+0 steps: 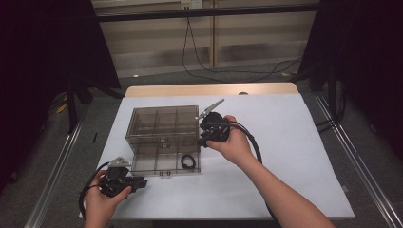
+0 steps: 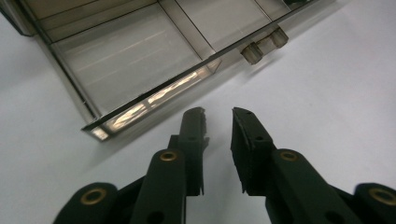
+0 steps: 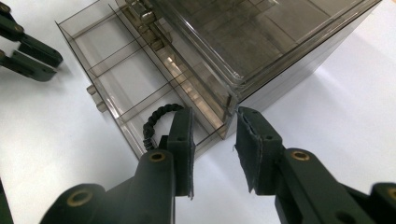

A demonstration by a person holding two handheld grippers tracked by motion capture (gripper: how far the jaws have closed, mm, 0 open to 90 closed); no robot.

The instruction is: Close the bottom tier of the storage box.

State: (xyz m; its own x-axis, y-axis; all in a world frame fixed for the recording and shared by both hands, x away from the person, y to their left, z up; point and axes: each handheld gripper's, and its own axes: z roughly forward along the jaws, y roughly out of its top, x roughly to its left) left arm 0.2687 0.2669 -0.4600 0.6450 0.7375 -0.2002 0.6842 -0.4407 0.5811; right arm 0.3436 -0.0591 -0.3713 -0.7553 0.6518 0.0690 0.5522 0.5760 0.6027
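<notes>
Drawer (image 1: 159, 164) is pulled out of box (image 1: 159, 124); band (image 1: 188, 162) lies inside. Left claw (image 2: 218, 122) and right claw (image 3: 214, 122) are narrowed, empty.

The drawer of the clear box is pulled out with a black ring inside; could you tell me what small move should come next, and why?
Probably bring the left gripper forward to the drawer front and push it in. The drawer stands pulled out of the clear box, the black ring already lies in its right-hand compartment, and the left jaws hold nothing, just short of the front near its handle. The right gripper, also holding nothing, is beside the box corner.
</notes>
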